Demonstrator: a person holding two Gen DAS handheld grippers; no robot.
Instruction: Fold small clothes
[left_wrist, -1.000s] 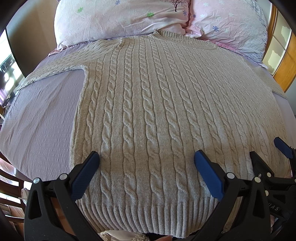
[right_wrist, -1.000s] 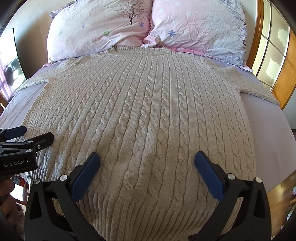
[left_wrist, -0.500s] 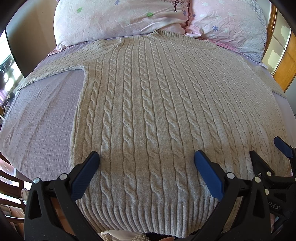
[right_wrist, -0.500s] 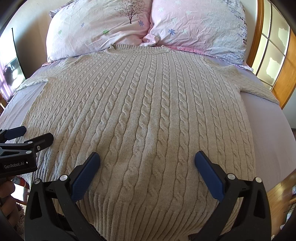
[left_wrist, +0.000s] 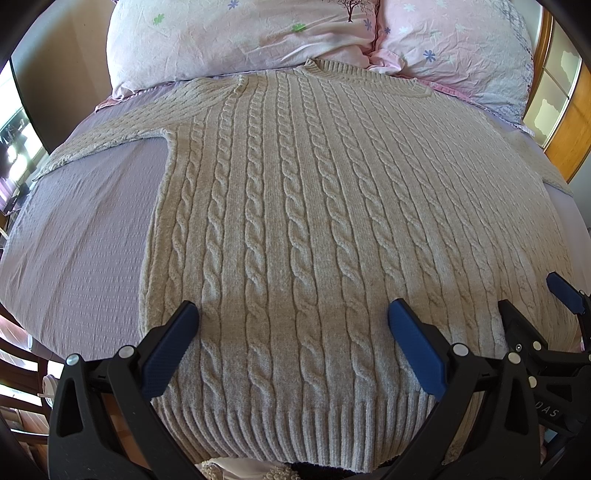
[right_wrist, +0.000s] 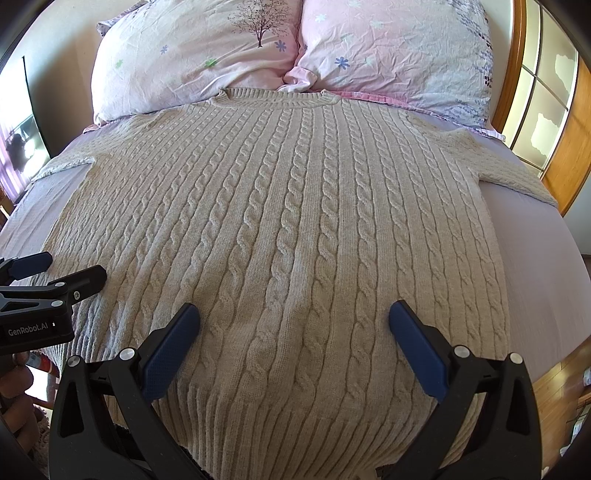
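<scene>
A beige cable-knit sweater (left_wrist: 314, 221) lies flat and spread out on the bed, collar toward the pillows, ribbed hem nearest me; it also shows in the right wrist view (right_wrist: 295, 229). Both sleeves stretch out sideways. My left gripper (left_wrist: 291, 328) is open and empty, hovering over the hem's left part. My right gripper (right_wrist: 293, 328) is open and empty over the hem's right part. Each gripper shows at the edge of the other's view: the right gripper (left_wrist: 535, 302) and the left gripper (right_wrist: 62, 269).
The bed has a lilac sheet (left_wrist: 81, 251) bare on both sides of the sweater. Two pink floral pillows (right_wrist: 207, 55) lie at the head. A wooden window frame (right_wrist: 569, 140) stands to the right. The bed's front edge is just below the hem.
</scene>
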